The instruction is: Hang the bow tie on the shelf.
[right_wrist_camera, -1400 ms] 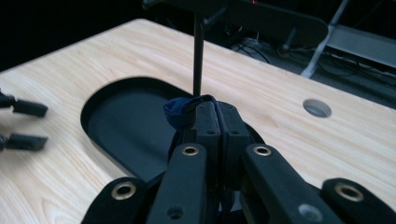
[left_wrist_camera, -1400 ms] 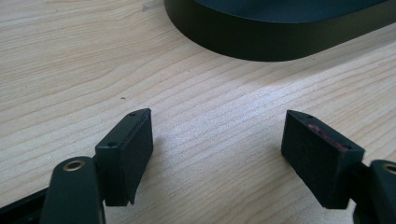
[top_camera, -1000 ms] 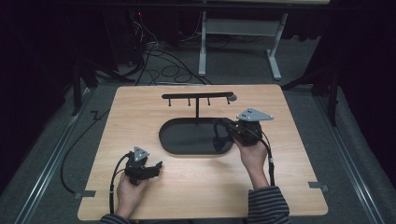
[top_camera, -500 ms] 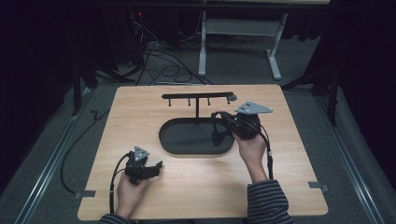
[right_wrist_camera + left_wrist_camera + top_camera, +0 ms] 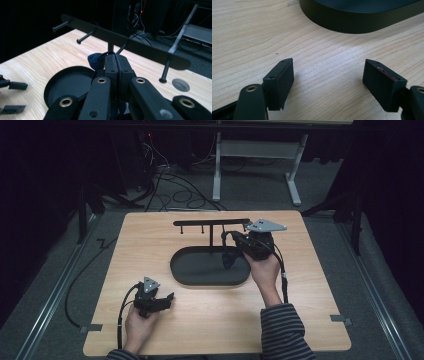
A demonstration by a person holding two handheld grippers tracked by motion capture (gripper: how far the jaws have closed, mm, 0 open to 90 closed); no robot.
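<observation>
A black rack point(image 5: 210, 223) with several pegs stands on an oval black base point(image 5: 200, 272) in the middle of the wooden table. My right gripper point(image 5: 226, 238) hovers over the base's right end, just in front of the bar, shut on a dark blue fabric item point(image 5: 228, 259) that dangles below it. In the right gripper view the jaws point(image 5: 116, 60) are pressed together on the item's thin loop, with the blue fabric point(image 5: 94, 60) bunched at the tips and the rack bar point(image 5: 140, 45) close behind. My left gripper point(image 5: 167, 299) rests open on the table at the front left, nothing between its pads point(image 5: 280, 80).
The base's rim point(image 5: 352, 23) lies a short way ahead of the left gripper. Bare wood point(image 5: 210, 320) stretches across the table's front. A round grey hole point(image 5: 180, 85) sits in the table beyond the rack. Cables and a white frame point(image 5: 255, 150) lie on the floor behind.
My right gripper has risen and moved back toward the rack bar, carrying the dark blue item up off the base. The left gripper has stayed put.
</observation>
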